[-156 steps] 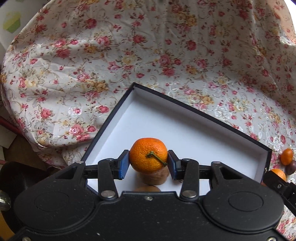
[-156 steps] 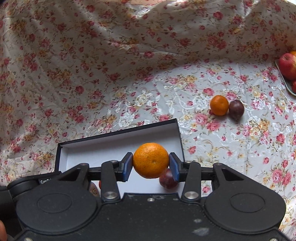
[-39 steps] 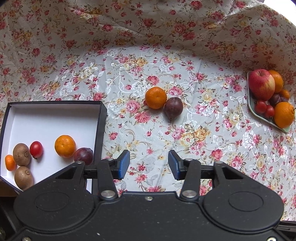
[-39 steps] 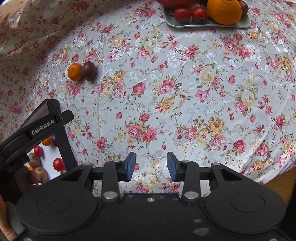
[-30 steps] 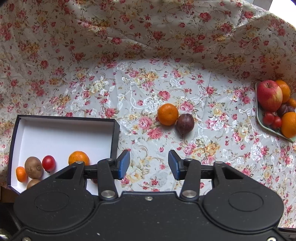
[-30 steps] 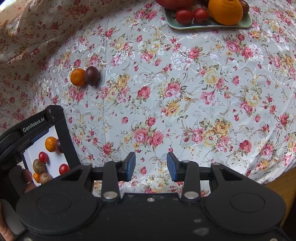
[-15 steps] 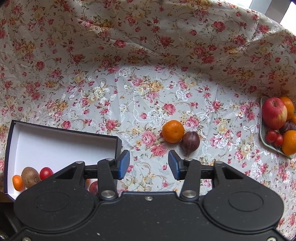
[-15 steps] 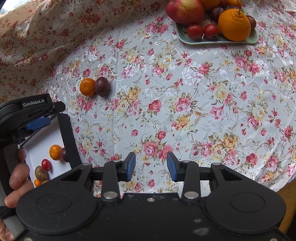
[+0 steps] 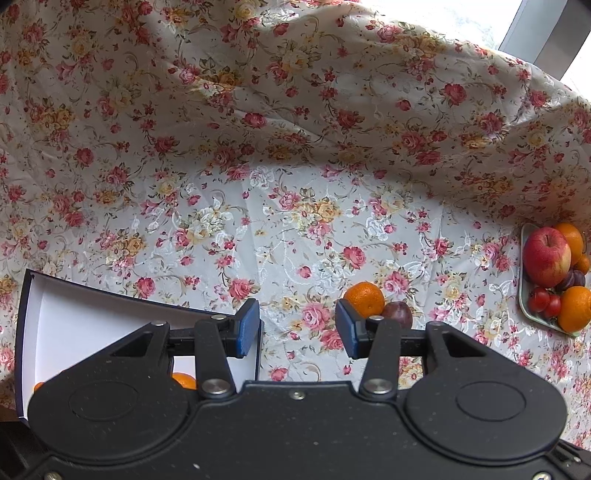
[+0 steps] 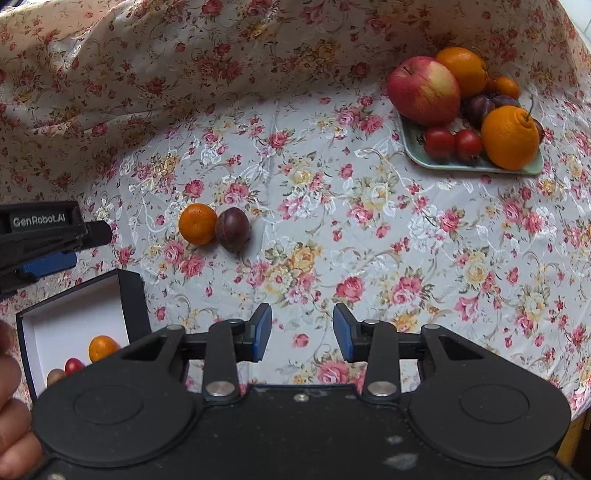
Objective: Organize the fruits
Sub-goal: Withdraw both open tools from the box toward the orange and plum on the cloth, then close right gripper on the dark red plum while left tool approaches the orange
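Lying beyond left tongs [image 9: 297, 334], mandarin [image 9: 364, 299], seemingly untouched

A glossy white cloth printed with red and yellow roses [image 9: 295, 229] covers the surface and rises behind it; beyond its top right corner, bright daylight [image 9: 491, 18] enters beside a grey window frame [image 9: 543, 37].

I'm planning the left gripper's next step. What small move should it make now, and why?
Probably ease the open left gripper forward and rightward to bracket the mandarin. It lies loose on the cloth touching the plum, outside the box, and the jaws hold nothing.
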The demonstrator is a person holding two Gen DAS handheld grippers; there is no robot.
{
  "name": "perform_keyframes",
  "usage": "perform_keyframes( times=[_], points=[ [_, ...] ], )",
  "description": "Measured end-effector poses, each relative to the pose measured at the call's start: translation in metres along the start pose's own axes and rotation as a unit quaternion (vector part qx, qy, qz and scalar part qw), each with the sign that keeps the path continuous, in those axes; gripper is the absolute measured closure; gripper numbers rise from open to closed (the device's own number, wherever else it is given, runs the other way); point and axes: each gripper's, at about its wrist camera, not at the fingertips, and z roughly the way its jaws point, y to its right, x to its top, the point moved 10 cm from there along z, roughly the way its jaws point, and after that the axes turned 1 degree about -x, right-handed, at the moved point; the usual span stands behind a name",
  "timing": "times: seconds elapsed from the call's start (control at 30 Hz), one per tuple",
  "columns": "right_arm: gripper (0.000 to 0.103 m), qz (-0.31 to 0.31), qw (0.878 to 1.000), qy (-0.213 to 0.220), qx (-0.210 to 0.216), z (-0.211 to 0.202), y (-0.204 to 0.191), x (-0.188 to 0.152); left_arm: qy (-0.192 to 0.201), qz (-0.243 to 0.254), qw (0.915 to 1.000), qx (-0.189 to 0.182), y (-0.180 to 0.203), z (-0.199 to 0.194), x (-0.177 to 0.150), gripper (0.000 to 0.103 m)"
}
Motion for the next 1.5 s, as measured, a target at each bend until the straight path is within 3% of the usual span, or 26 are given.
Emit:
perform_keyframes(
  times=[0.37,1.03,1.27,1.5],
  points=[
    [0.066,0.053,0.998,-0.017,0.025,0.049,-0.046,0.047,-0.014,-0.026,0.9996,-0.004,-0.026,0.01,0.007,0.049],
    [0.069,0.022,0.999,0.005,-0.033,0.093,-0.069,0.063,-0.028,-0.035,0.999,-0.004,-0.034,0.016,0.006,0.049],
    [0.072,0.017,1.0,-0.018,-0.012,0.089,-0.054,0.053,-0.036,-0.023,0.999,-0.01,-0.019,0.021,0.002,0.049],
    [0.072,0.031,0.998,-0.05,-0.034,0.08,-0.009,0.032,-0.047,0.002,0.9989,-0.006,-0.002,0.03,-0.004,0.049]
  ],
)
